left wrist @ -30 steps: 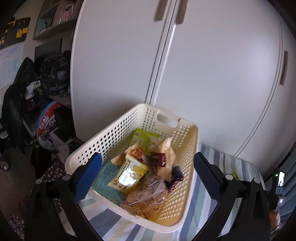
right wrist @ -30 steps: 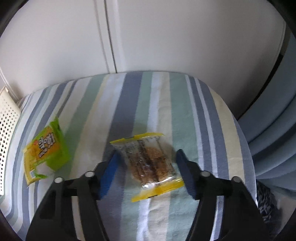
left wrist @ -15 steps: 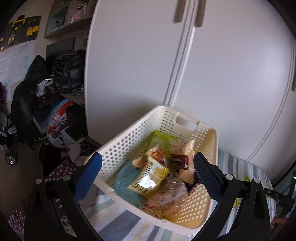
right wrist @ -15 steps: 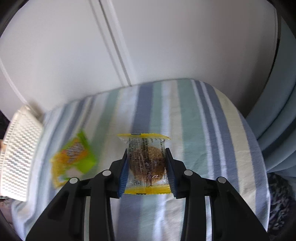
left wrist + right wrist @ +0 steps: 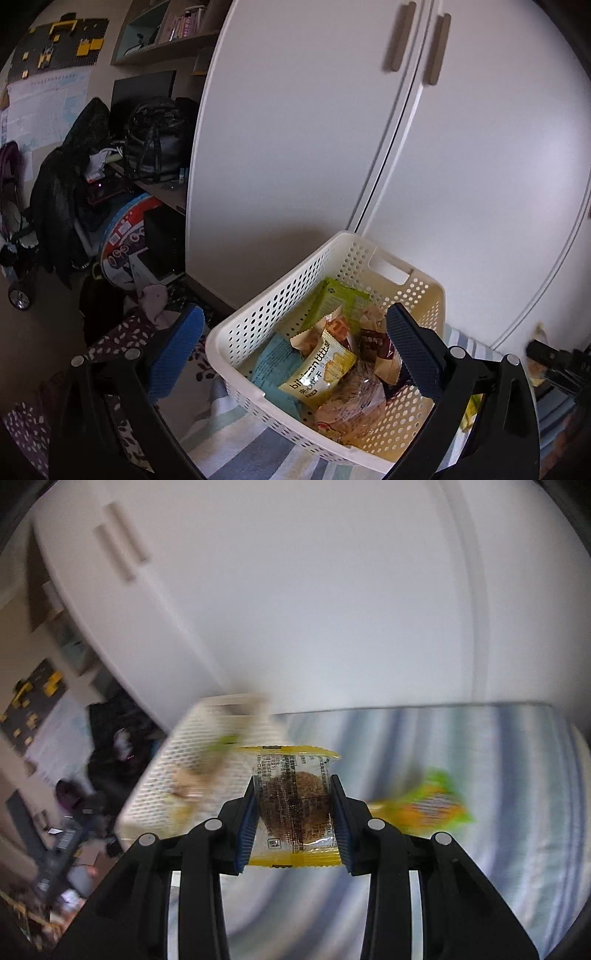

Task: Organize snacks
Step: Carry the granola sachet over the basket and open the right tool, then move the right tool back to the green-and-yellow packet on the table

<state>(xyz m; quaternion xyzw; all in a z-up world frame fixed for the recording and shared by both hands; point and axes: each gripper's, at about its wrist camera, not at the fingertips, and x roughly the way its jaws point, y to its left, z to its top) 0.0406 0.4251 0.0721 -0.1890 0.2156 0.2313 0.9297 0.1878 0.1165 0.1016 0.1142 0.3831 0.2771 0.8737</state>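
Striped cloth [image 5: 517, 775] below; right tongs [image 5: 293, 812] clamp cookie packet [image 5: 293, 797]; left tongs [image 5: 295, 354] gape.

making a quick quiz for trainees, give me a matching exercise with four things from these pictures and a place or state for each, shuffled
Things:
1. clear cookie packet with yellow ends
2. white perforated plastic basket
3. green and orange snack bag
4. left gripper

Places or states:
A. lying loose on the striped cloth
B. open, holding nothing
C. clamped in the right gripper
D. filled with snack packets

Pairs: 1-C, 2-D, 3-A, 4-B
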